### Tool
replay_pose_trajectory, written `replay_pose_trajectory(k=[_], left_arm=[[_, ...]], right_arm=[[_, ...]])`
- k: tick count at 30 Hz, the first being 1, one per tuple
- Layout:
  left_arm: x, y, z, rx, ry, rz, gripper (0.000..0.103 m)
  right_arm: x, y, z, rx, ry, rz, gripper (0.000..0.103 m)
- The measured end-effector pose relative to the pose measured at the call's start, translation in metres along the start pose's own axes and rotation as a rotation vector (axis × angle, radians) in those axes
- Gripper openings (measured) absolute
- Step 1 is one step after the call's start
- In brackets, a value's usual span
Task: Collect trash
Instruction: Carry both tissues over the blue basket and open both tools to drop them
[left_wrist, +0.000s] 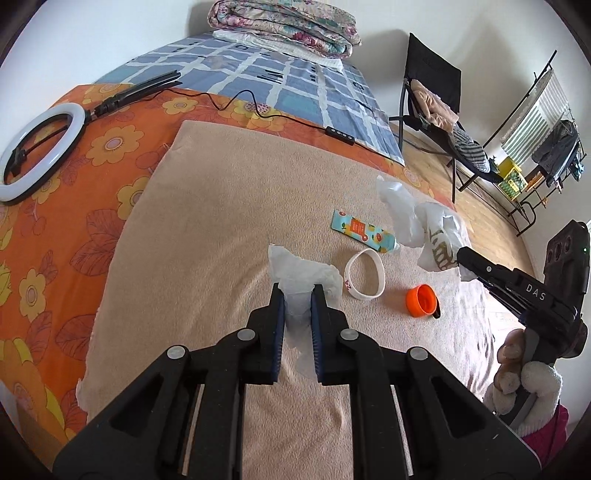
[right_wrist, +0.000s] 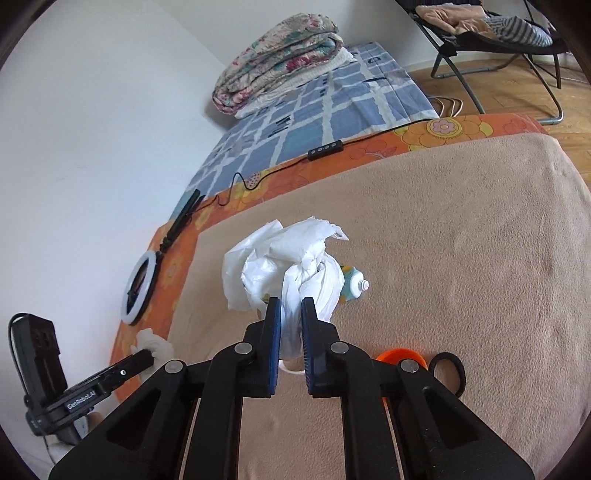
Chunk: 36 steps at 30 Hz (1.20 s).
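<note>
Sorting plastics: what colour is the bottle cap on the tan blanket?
Orange; the bottle cap shows best in the left wrist view, lying open-side up.

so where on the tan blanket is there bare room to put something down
Free: the wide stretch of tan blanket between the crumpled tissue in the left gripper and the orange floral sheet. Crowded: the right side, where tube, wristband, orange cap and plastic bag in the right gripper cluster.

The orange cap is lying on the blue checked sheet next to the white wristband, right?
Not quite. The orange cap lies on the beige blanket, not on the blue checked sheet, which is farther up the bed. It is next to the white wristband. The left wrist view shows this.
</note>
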<state>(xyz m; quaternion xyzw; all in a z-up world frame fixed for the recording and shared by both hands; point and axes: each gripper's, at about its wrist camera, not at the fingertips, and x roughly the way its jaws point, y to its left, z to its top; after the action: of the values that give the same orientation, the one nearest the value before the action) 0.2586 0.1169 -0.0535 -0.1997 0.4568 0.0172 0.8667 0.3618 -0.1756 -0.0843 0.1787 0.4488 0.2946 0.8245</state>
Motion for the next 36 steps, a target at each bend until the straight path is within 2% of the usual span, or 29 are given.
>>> replay_pose_trajectory(k=[8,13,19,24,36], left_arm=[[-0.054,-0.006,-0.042,0.029,-0.028,0.0,0.011],[-0.085,-0.013,-0.07,0.074,-0.052,0.024,0.011],[-0.11,-0.02,-0.105,0.112,-0.056,0.035,0.011],[-0.115,-0.024,-0.139,0.127,-0.02,0.024,0.011],[-0.097,-0.015,-0.212,0.111,0.116,0.005,0.011]], right_arm=[[-0.053,0.036,-0.043,-0.091,0.019,0.021,0.009],[-0.081,0.05,-0.073,-0.121,0.035,0.037,0.009],[-0.113,0.064,-0.112,-0.18,0.039,0.029,0.009],[-0.132,0.066,-0.146,-0.201,0.065,0.025,0.009],[-0.15,0.065,-0.228,-0.249,0.166,0.012,0.009]])
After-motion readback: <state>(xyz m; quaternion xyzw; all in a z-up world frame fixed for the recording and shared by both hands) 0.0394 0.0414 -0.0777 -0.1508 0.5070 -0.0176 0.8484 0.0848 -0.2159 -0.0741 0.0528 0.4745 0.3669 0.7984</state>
